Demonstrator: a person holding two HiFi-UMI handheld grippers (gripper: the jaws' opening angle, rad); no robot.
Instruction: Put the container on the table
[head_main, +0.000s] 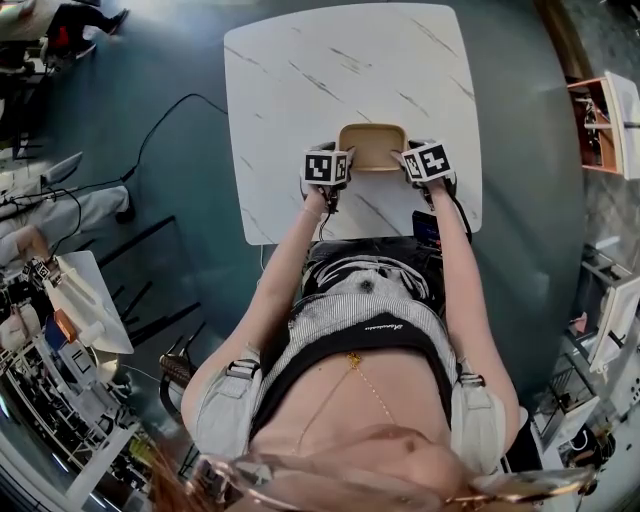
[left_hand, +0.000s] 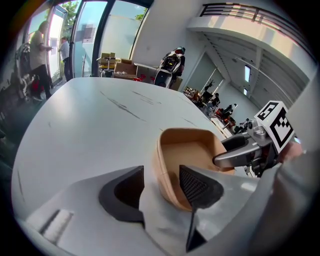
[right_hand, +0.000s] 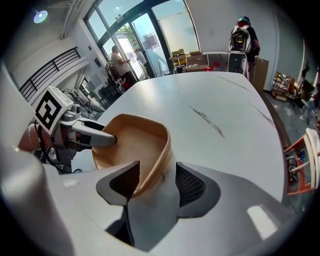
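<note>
The left gripper (left_hand: 160, 187) is straddling the left wall of a tan, rounded-square plastic container (left_hand: 192, 150). Its jaws are standing apart, one inside and one outside, and not pinching. The right gripper (right_hand: 157, 182) is doing the same on the right wall. Both of the person's forearms are reaching forward, nearly parallel. The container is sitting on the white marble-patterned table (head_main: 340, 70) close to its near edge, with bare top running on to the far edge.
</note>
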